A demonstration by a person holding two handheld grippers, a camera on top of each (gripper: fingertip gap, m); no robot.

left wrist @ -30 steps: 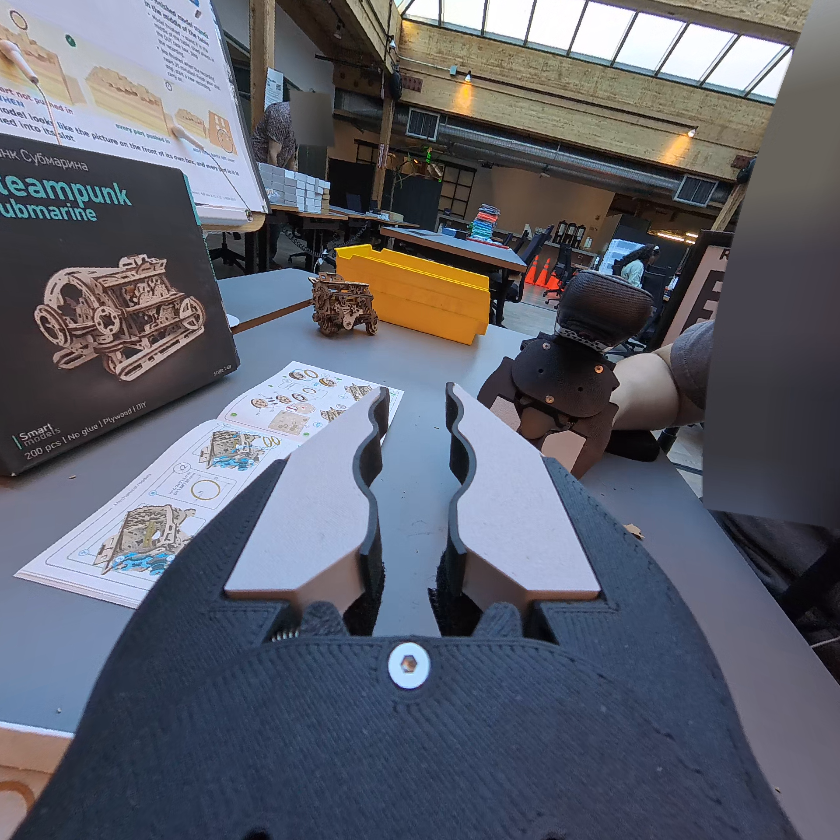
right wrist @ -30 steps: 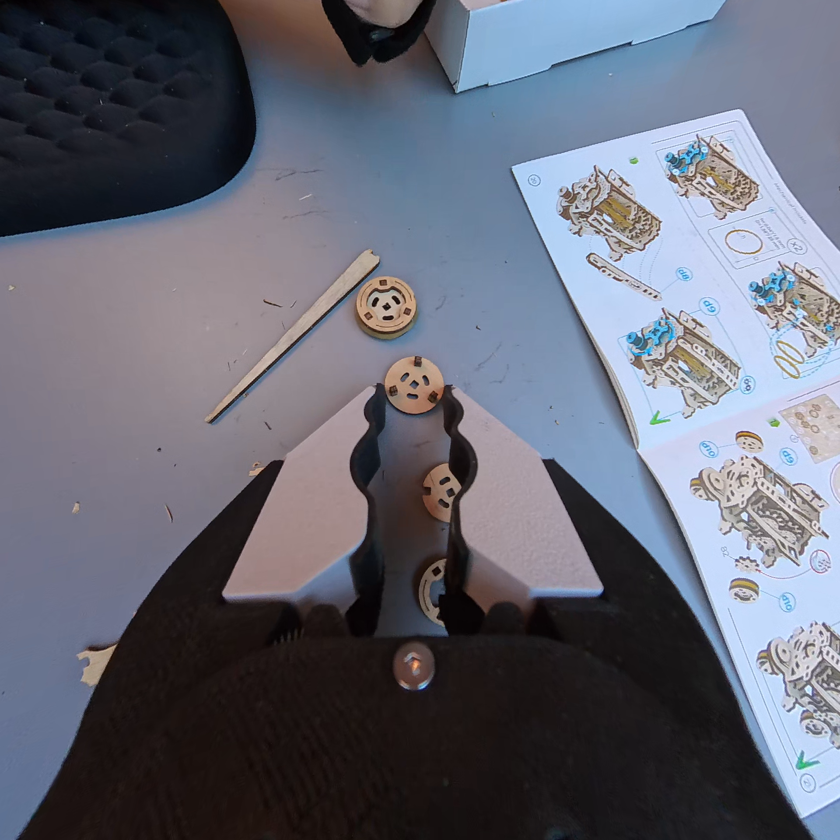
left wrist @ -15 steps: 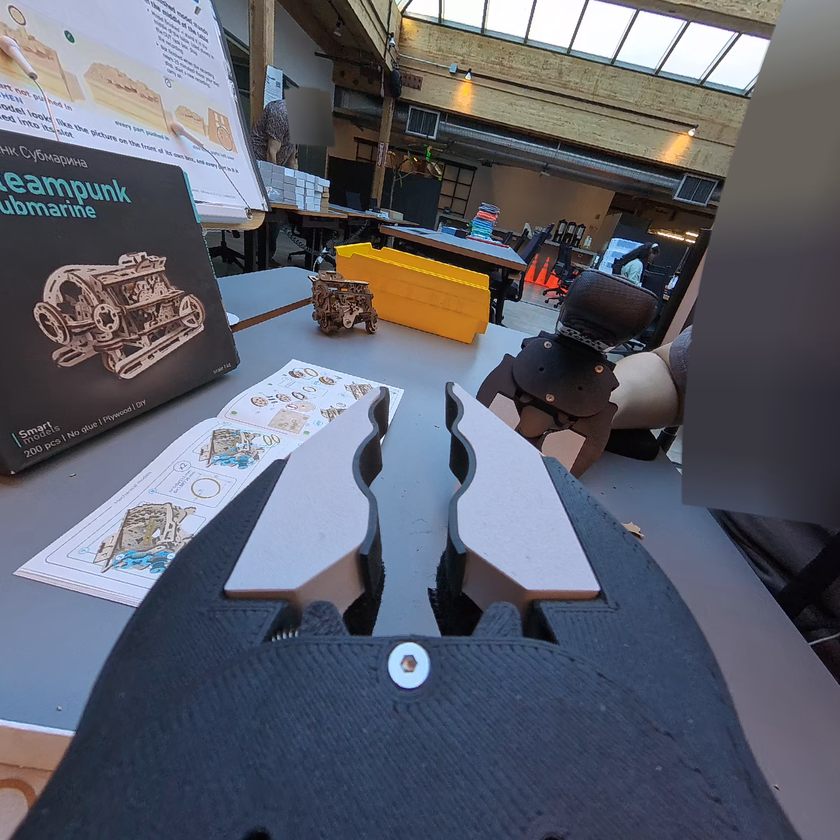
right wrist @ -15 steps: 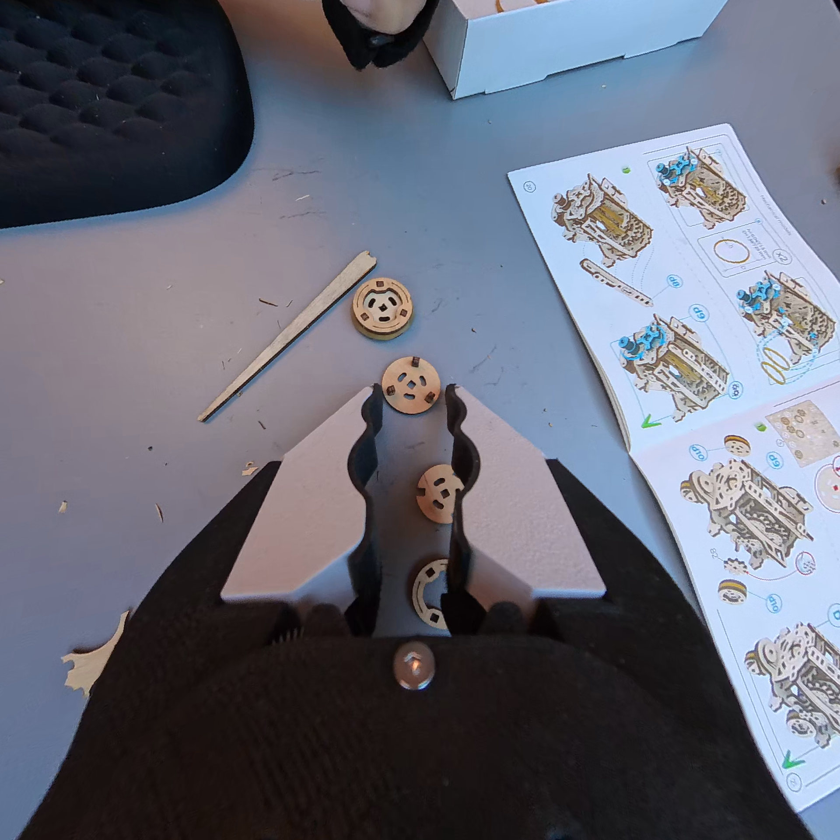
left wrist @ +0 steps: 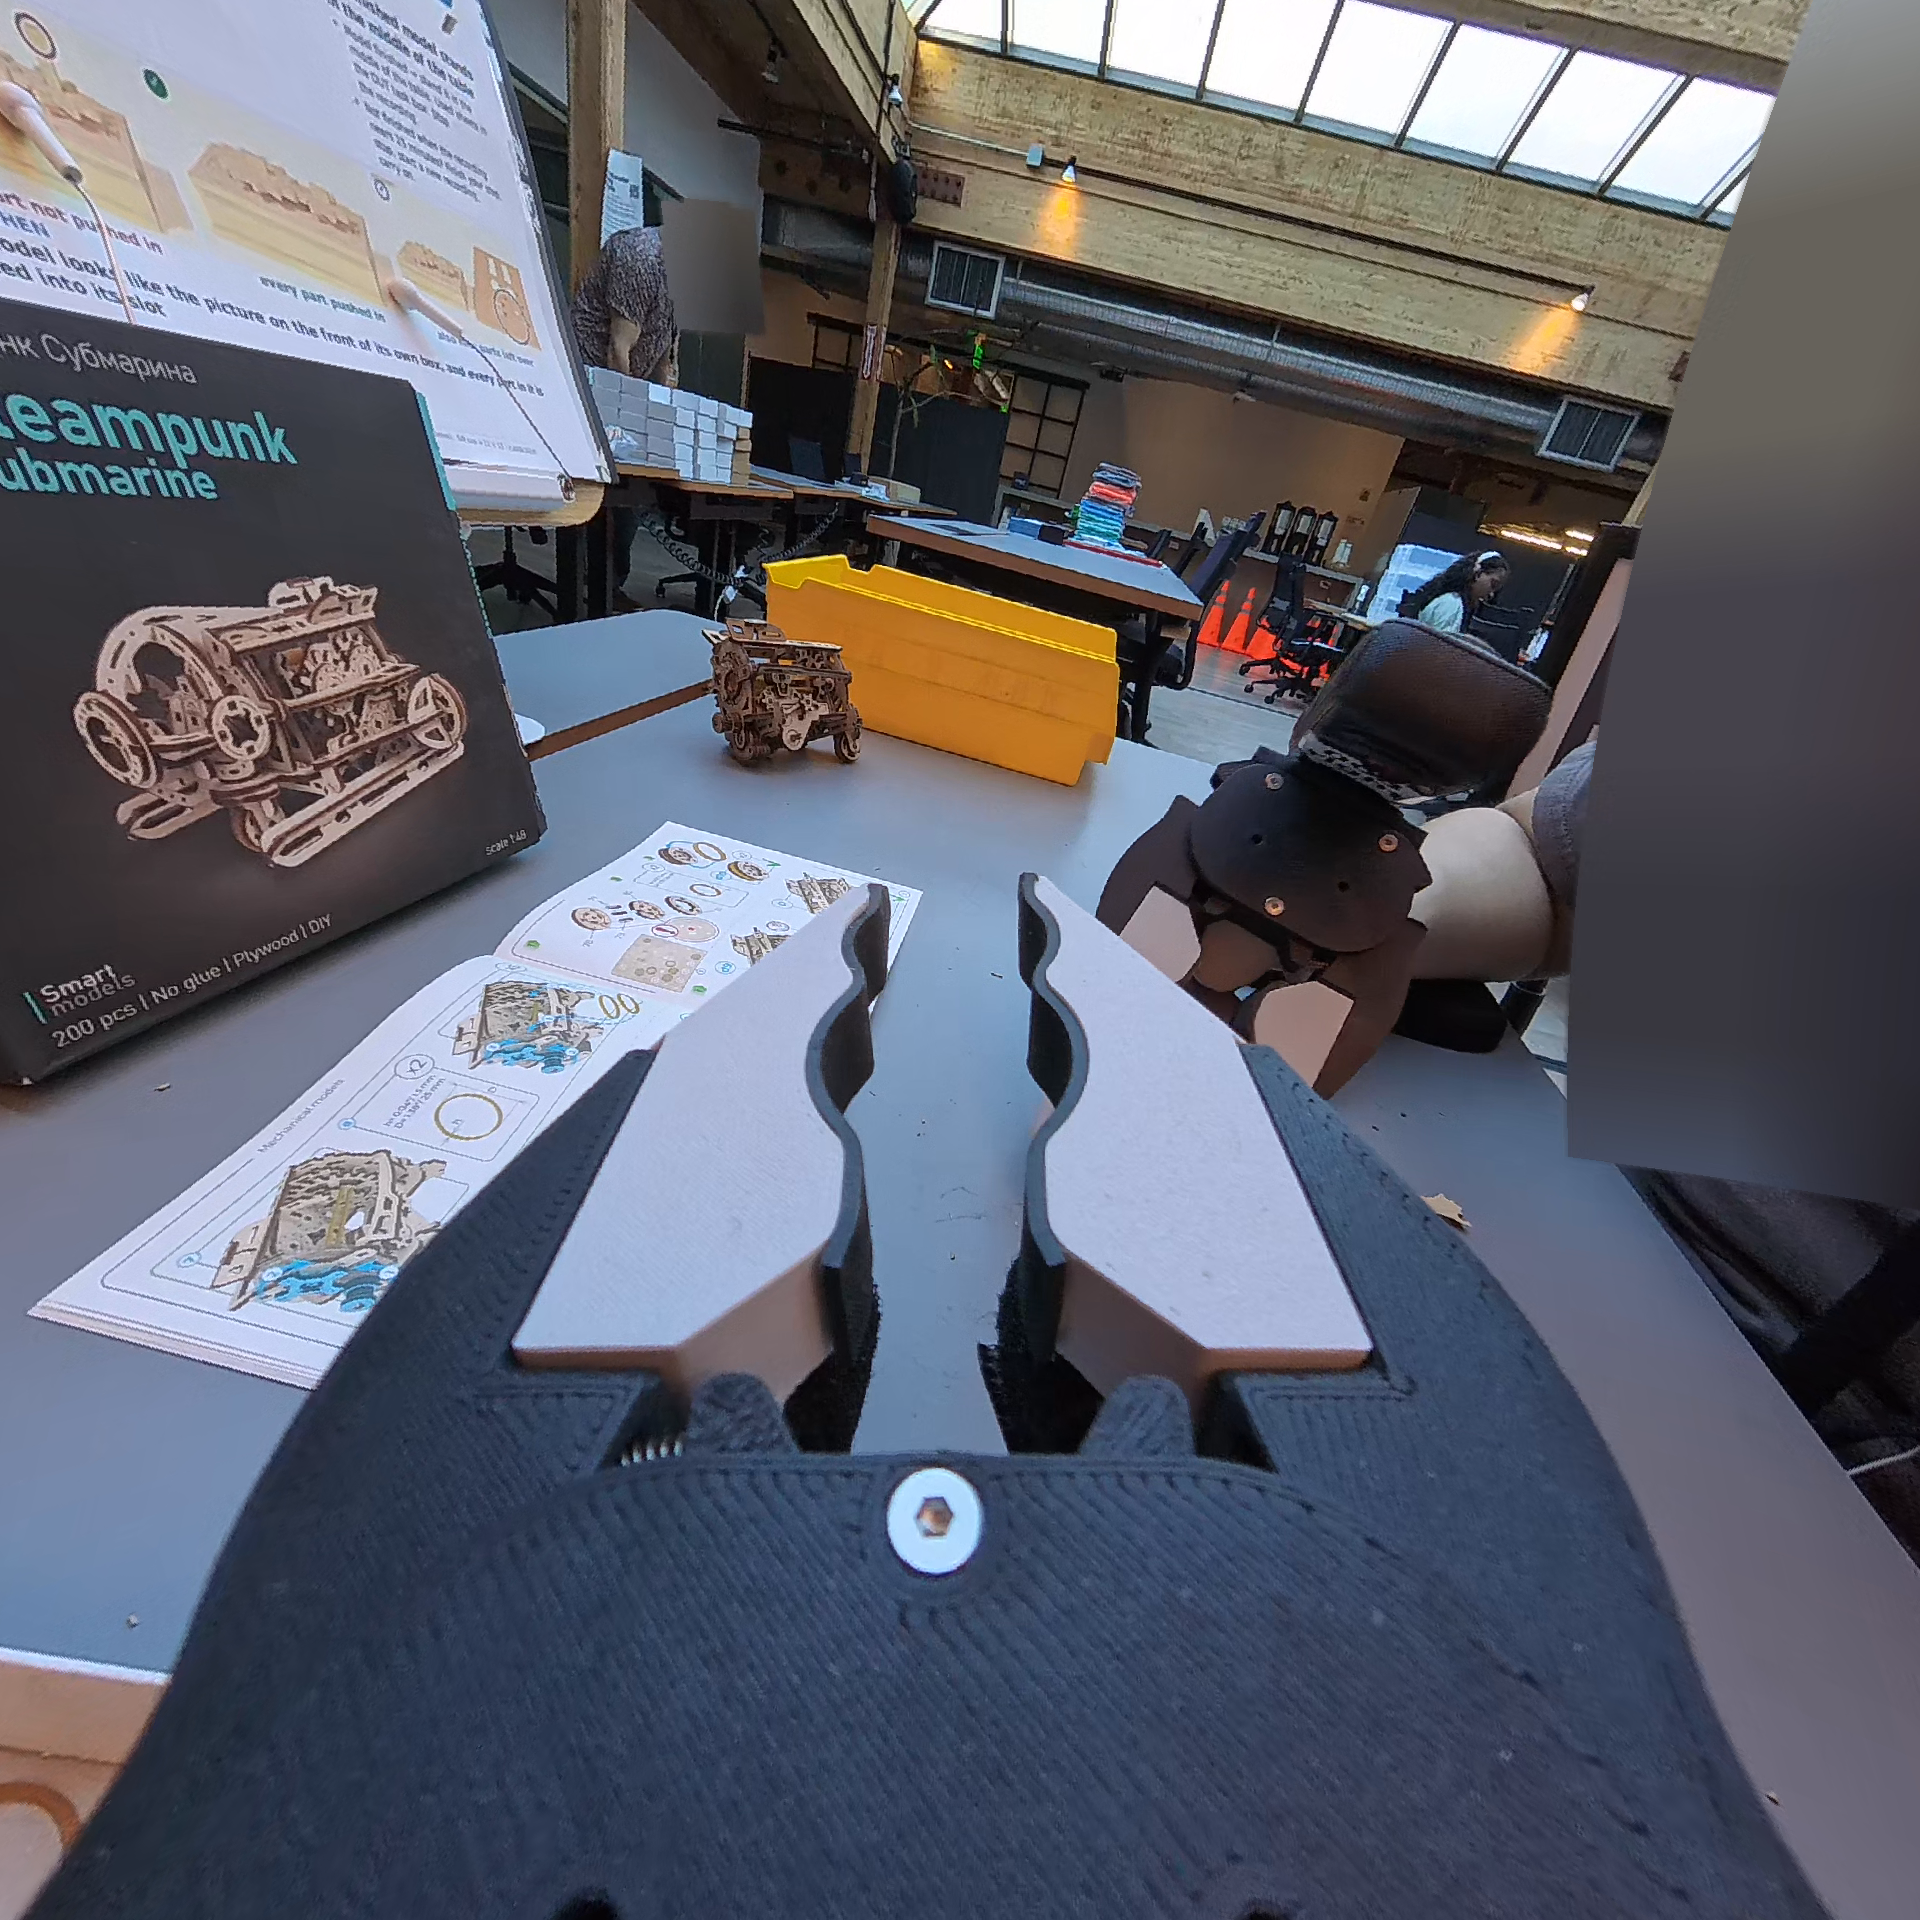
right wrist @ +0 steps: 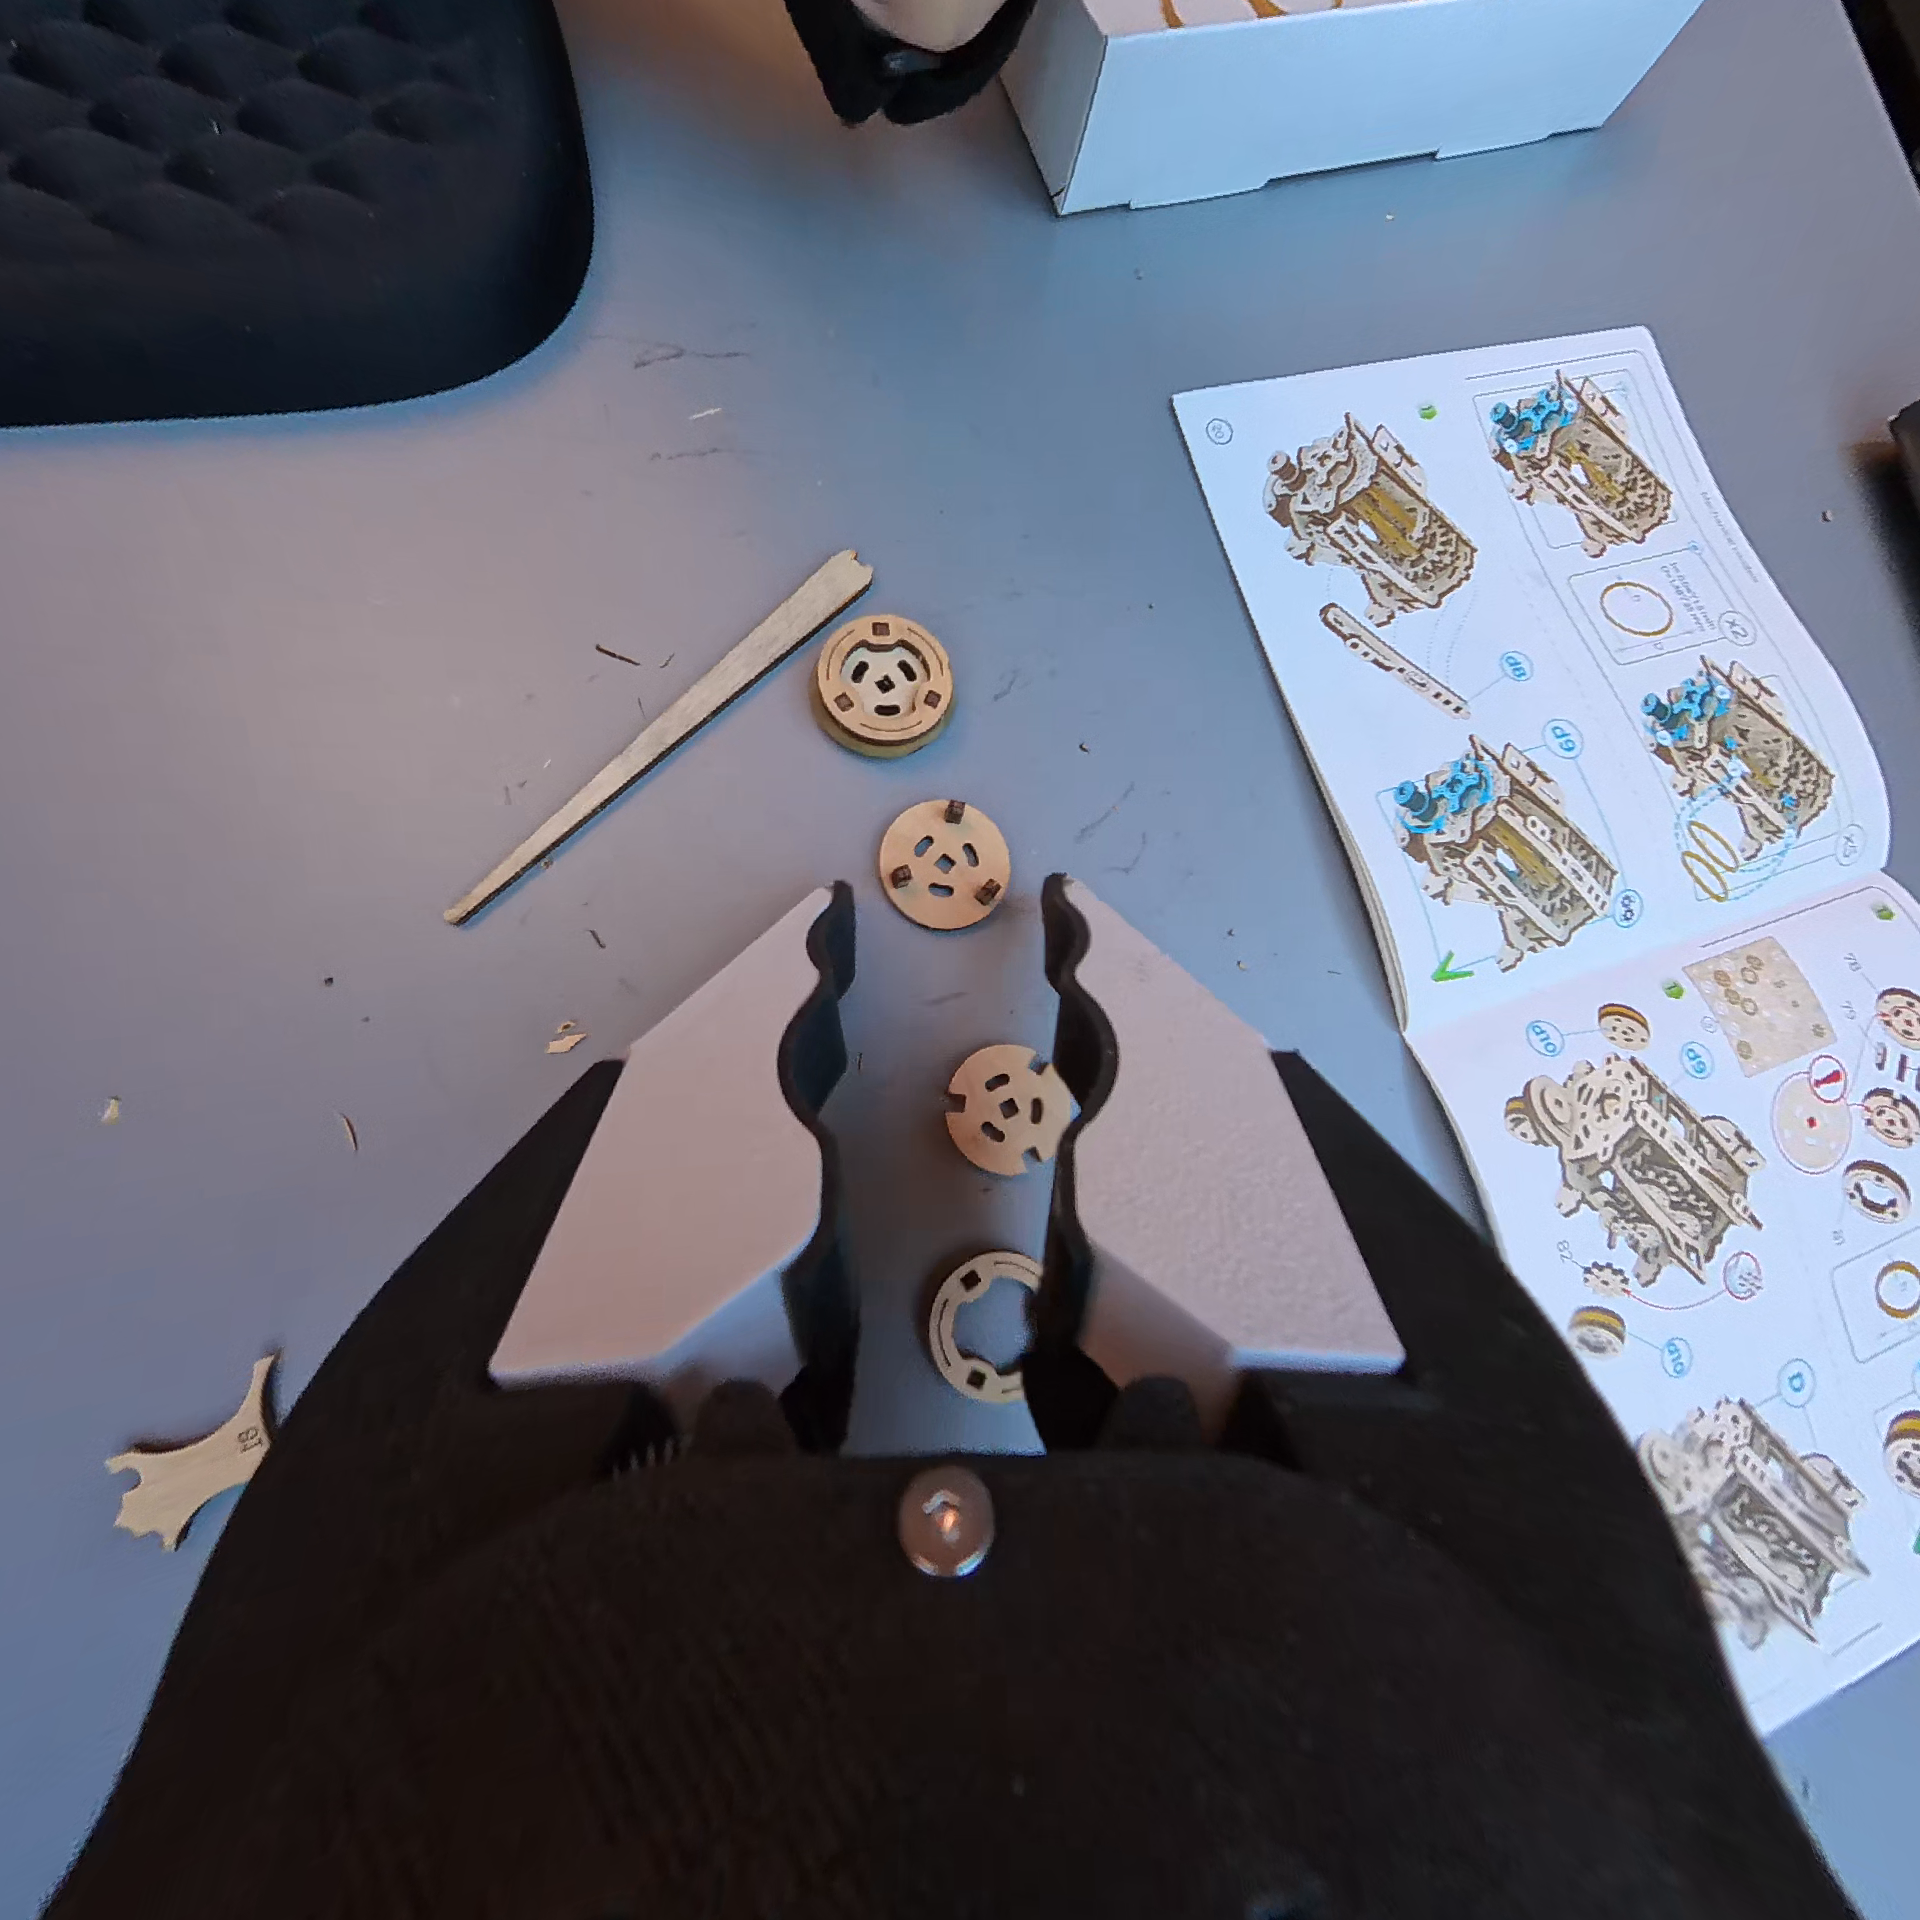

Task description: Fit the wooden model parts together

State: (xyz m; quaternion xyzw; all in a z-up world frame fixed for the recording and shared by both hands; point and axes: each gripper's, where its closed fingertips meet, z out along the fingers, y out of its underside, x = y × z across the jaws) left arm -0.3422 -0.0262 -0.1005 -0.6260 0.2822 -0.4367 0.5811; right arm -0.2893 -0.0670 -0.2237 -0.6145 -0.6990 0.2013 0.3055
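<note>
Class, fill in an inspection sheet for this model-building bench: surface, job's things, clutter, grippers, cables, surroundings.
Surface: grey table, wood splinters scattered.
Job's things: four round wooden parts in a row, from stacked disc to ring; tapered stick; open instruction booklet.
Clutter: plywood offcut; white box; yellow bin; built model; kit box.
Grippers: left gripper open, empty; right gripper open above the parts, touching none.
Cables: nothing seen.
Surroundings: workshop hall, skylights, other desks.

grey table (right wrist: pixel 312 644) | centre: four wooden discs (right wrist: pixel 943 864) (in a row) | left: wooden stick (right wrist: pixel 665 732) | right: instruction booklet (right wrist: pixel 1558 831) | far: white box (right wrist: pixel 1299 114)
</note>
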